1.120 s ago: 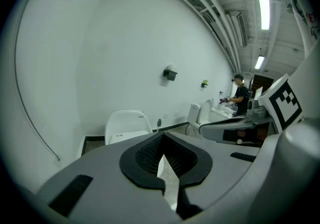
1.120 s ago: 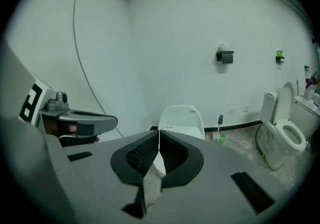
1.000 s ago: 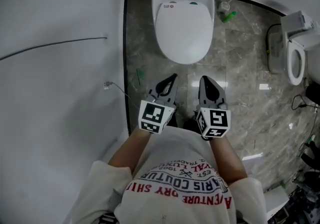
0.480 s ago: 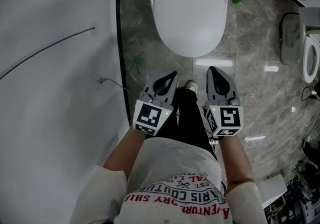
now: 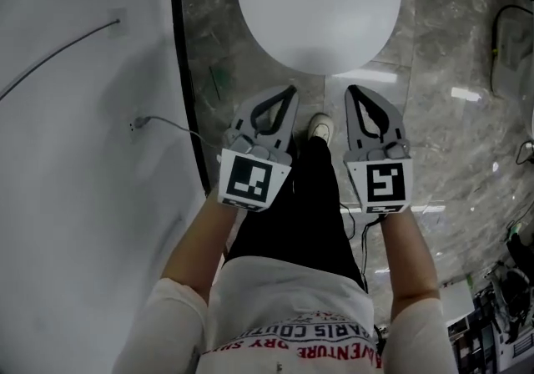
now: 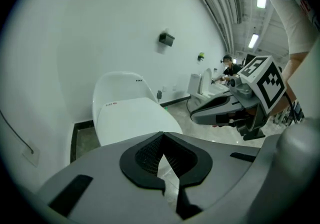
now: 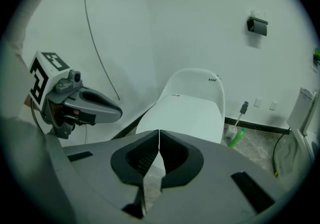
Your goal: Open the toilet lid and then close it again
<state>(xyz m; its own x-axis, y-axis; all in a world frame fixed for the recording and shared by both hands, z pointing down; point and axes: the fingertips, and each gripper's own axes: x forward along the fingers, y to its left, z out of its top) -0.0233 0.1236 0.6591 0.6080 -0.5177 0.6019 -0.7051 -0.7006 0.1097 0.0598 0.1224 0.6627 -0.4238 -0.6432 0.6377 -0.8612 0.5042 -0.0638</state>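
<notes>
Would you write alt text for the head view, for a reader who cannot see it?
From above, a person holds the left gripper and right gripper, both shut, side by side short of a closed white toilet lid. Grey marble floor; white wall at left.

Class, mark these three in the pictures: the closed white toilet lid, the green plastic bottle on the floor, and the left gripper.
Closed white toilet lid point(image 5: 315, 9): head view, middle of its top surface.
Green plastic bottle point(image 7: 236, 136): right gripper view, middle of its body.
Left gripper point(image 5: 289, 92): head view, tips of its shut jaws.
</notes>
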